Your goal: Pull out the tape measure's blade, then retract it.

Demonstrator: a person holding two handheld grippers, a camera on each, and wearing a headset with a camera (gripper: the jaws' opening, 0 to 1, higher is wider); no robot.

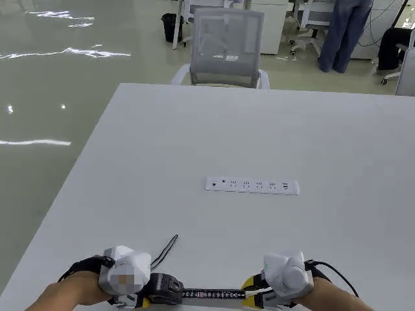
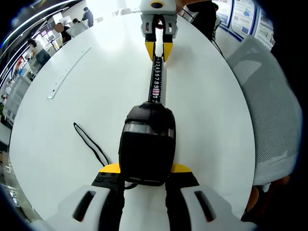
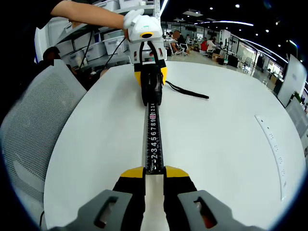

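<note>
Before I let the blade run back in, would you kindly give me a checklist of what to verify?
1. Left gripper jaws clamp the black tape measure case: ok.
2. Right gripper jaws pinch the black numbered blade at its tip: ok.
3. Blade straight between both, no twist: ok.
4. Thin black wrist cord lies beside the blade's path on the white table: ok.
5. Blade lock released: cannot tell.
</note>
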